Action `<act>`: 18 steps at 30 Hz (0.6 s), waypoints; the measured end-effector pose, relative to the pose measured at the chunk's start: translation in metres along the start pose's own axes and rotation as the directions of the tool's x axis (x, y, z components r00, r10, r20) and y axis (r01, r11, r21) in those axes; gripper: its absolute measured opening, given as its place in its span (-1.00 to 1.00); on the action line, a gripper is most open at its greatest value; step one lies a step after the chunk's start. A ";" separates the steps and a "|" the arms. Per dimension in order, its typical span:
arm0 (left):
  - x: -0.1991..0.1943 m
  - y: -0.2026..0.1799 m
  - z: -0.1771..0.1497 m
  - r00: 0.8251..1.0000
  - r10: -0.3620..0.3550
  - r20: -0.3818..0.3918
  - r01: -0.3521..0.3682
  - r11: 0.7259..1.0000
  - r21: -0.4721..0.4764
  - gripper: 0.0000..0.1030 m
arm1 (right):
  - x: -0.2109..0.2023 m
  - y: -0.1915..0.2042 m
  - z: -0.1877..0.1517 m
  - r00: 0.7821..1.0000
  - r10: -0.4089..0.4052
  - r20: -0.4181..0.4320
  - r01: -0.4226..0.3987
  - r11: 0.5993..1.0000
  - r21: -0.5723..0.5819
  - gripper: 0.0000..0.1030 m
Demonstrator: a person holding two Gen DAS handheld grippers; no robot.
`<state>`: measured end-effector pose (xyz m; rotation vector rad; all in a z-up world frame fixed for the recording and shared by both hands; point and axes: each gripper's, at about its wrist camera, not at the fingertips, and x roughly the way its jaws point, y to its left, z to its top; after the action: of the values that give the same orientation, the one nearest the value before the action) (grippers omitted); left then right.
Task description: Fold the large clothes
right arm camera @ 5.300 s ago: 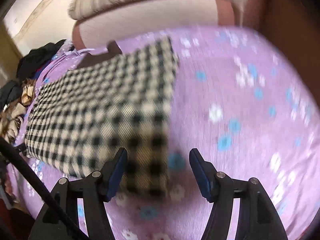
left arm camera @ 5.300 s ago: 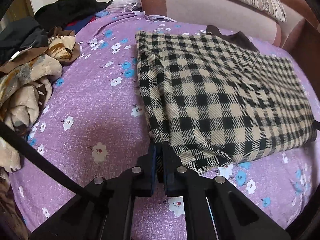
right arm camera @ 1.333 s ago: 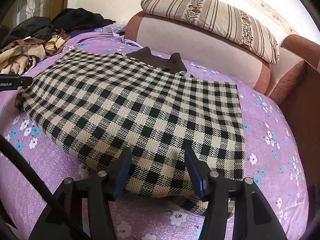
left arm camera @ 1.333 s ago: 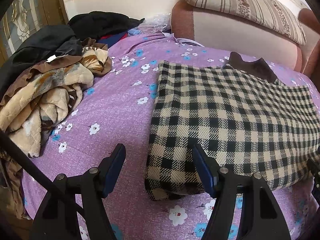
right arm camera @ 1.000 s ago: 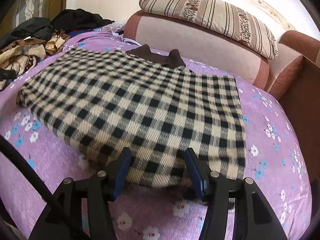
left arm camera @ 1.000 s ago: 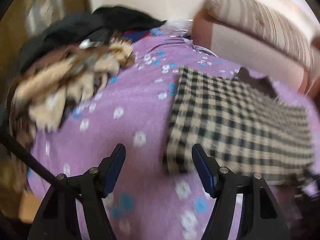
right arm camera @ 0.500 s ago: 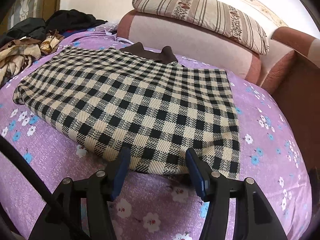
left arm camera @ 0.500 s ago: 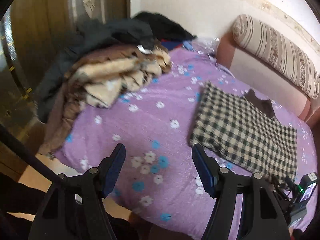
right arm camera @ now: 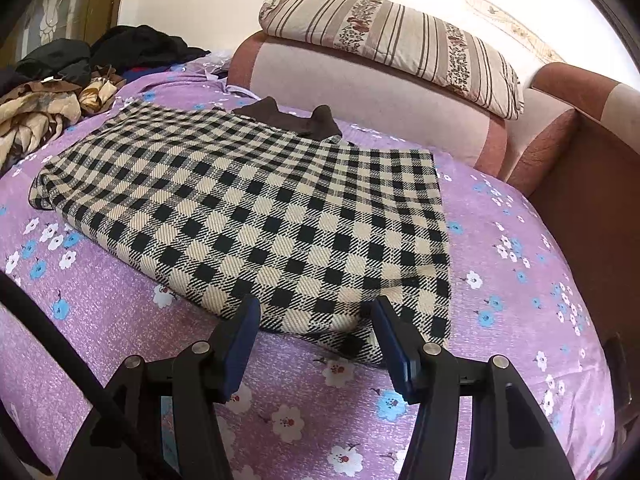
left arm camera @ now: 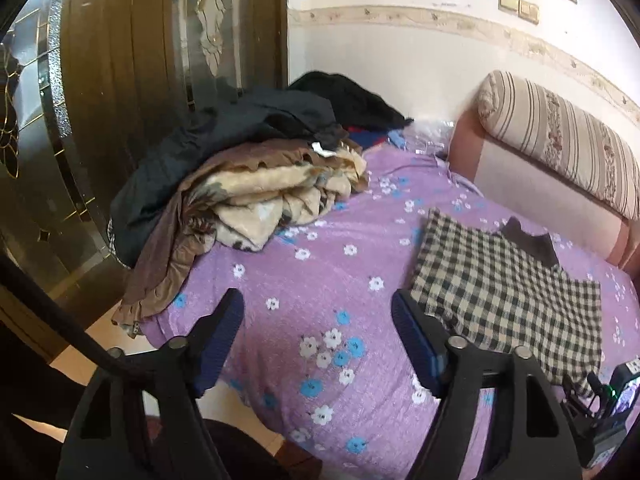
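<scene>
A beige and black checked garment [right arm camera: 256,208] with a dark brown collar [right arm camera: 296,120] lies folded flat on the purple flowered bed cover [right arm camera: 120,320]. In the left wrist view the garment [left arm camera: 512,292] lies to the right on the cover. My right gripper [right arm camera: 314,312] is open and empty, just above the garment's near edge. My left gripper [left arm camera: 318,312] is open and empty, held high and back from the bed, left of the garment. The right gripper's body [left arm camera: 612,404] shows at the lower right of the left wrist view.
A pile of unfolded clothes [left arm camera: 248,200], beige, brown and black, sits at the bed's left end; it also shows in the right wrist view [right arm camera: 52,92]. A striped pillow [right arm camera: 392,40] rests on the pink headboard [right arm camera: 360,92]. A dark wooden door [left arm camera: 120,100] stands left.
My left gripper let go of the garment's corner, opened, then pulled up and back to the left, away from the bed. My right gripper stayed open and drew back slightly.
</scene>
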<state>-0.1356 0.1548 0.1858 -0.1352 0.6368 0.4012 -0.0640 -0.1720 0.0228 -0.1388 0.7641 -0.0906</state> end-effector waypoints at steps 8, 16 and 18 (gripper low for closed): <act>0.010 -0.007 0.000 0.998 -0.019 0.064 0.021 1.000 -0.022 0.87 | -0.002 0.003 -0.001 1.000 0.025 -0.001 -0.025 1.000 -0.003 0.21; 0.090 -0.033 0.011 0.994 -0.080 -0.074 0.086 0.993 0.079 0.87 | -0.016 0.012 0.003 0.995 0.093 0.042 -0.091 0.995 -0.033 0.28; 0.119 -0.043 0.015 0.990 -0.109 -0.093 0.117 0.989 0.085 0.87 | -0.017 0.020 0.001 0.993 0.112 0.030 -0.110 0.992 -0.059 0.28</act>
<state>-0.0227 0.1576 0.1261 -0.1030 0.7292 0.2574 -0.0754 -0.1504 0.0321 -0.1516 0.7397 0.0397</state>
